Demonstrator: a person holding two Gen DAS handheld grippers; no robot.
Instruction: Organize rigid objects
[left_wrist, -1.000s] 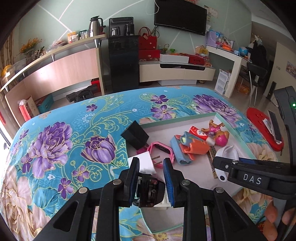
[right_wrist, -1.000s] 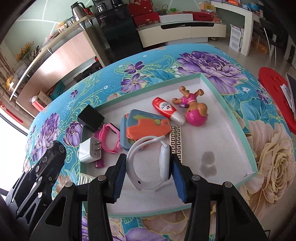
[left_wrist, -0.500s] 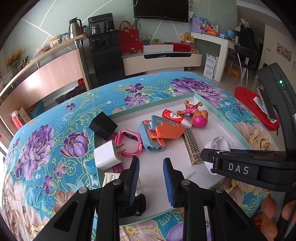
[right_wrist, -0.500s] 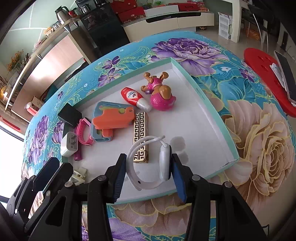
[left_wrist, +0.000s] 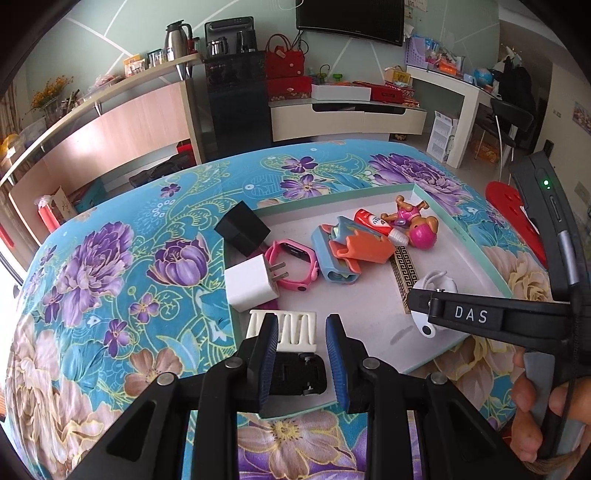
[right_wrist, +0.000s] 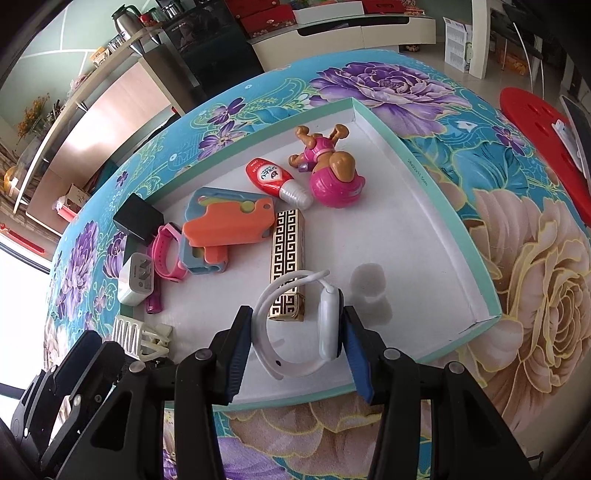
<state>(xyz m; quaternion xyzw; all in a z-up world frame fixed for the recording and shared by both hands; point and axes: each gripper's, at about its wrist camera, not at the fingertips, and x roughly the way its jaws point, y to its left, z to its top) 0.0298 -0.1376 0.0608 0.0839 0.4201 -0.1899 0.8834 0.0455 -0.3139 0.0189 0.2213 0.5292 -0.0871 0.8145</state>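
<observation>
A white tray with a teal rim (right_wrist: 476, 236) lies on the flowered cloth and holds several objects. My right gripper (right_wrist: 295, 349) is shut on a white smartwatch (right_wrist: 328, 325) and holds it above the tray's near edge; it also shows in the left wrist view (left_wrist: 436, 286). My left gripper (left_wrist: 301, 354) is open and empty over a white comb-like clip (left_wrist: 291, 330) and a small black part (left_wrist: 297, 376) at the tray's near left corner. In the tray lie a white plug (left_wrist: 249, 284), a black adapter (left_wrist: 242, 229), a pink watch (left_wrist: 295, 264), an orange-and-blue toy (right_wrist: 225, 225) and a patterned box (right_wrist: 288, 254).
A red tube (right_wrist: 275, 181) and a pink toy dog (right_wrist: 332, 170) lie at the tray's far side. A red stool (right_wrist: 546, 140) stands to the right of the table. Cabinets and a black fridge (left_wrist: 236, 99) stand beyond the table.
The left gripper has pulled back and up, leaving the black part lying in the tray's corner. The right gripper has kept the white smartwatch and drifted over the tray's near edge.
</observation>
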